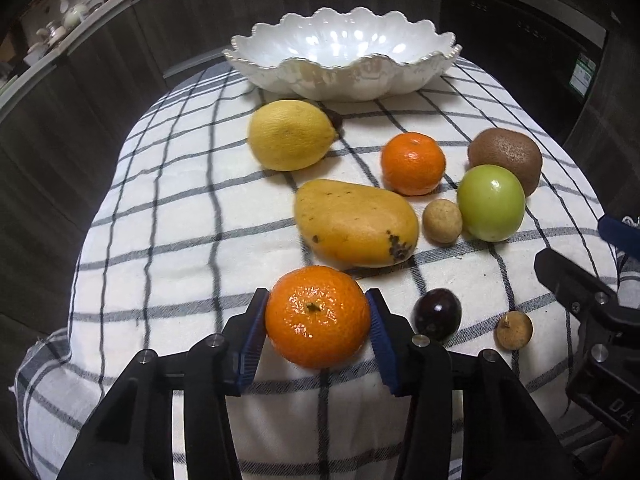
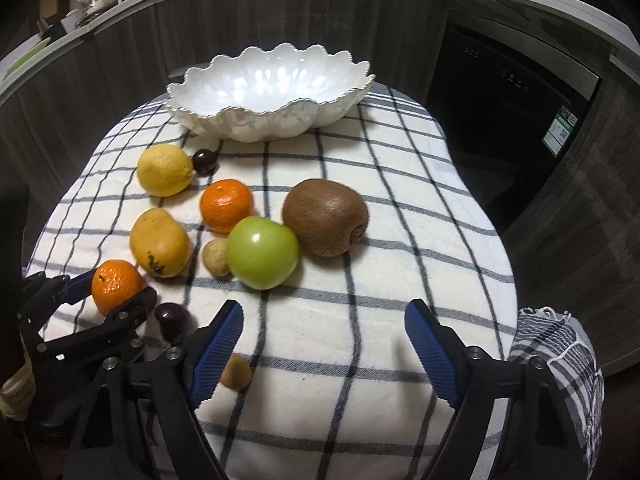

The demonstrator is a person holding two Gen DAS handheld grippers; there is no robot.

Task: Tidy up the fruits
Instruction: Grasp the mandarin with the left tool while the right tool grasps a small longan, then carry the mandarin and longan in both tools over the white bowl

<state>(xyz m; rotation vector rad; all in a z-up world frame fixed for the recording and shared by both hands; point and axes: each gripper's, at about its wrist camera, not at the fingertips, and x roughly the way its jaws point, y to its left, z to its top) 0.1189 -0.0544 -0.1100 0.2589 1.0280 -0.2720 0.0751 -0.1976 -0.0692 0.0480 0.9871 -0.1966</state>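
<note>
Left gripper (image 1: pixel 318 320) around near mandarin (image 1: pixel 318 316)

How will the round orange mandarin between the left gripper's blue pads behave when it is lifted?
The round orange mandarin has glossy, dimpled peel, so it probably yields slightly under the left gripper. Both pads seem to touch its sides near the widest part, so slipping looks unlikely. Released on the checked cloth, it may roll.

Black claw (image 2: pixel 320 344), ribbed blue pads (image 2: pixel 430 346)
</note>
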